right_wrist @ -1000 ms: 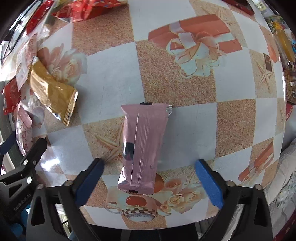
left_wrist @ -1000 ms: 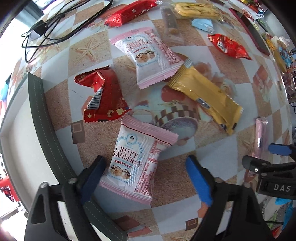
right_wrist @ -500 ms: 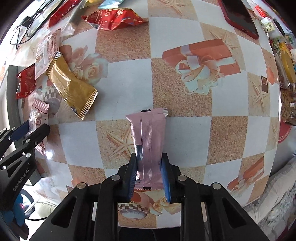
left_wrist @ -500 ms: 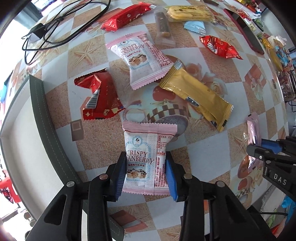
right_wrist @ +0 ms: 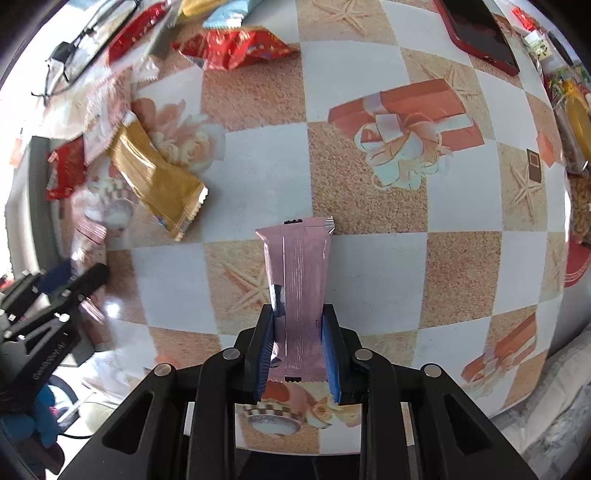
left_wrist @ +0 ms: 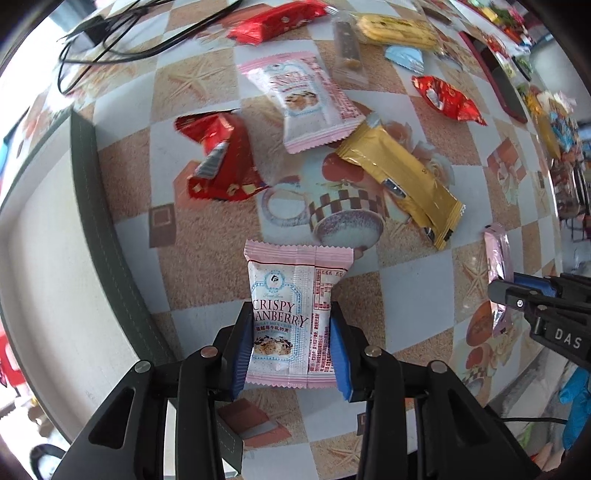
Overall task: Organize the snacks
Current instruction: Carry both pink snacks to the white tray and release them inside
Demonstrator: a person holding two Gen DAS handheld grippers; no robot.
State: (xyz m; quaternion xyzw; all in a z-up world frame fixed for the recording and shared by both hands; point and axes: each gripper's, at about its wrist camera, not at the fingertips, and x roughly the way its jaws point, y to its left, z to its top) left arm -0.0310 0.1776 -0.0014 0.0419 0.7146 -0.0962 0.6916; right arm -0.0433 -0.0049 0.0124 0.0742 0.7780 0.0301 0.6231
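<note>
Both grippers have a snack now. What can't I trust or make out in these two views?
- Crispy Cranberry pack: side edges hidden behind the left gripper pads.
- Pink bar: front label unseen, seam side faces the right wrist view.
- Second cranberry pack: print motion-blurred.
- Far-edge items: too small.

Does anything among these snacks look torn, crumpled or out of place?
Yes: the red wrapper beside the gold bar lies crumpled and folded over, as if torn open, while the other packs look sealed. A red phone and a black cable also lie among the snacks on the table.
</note>
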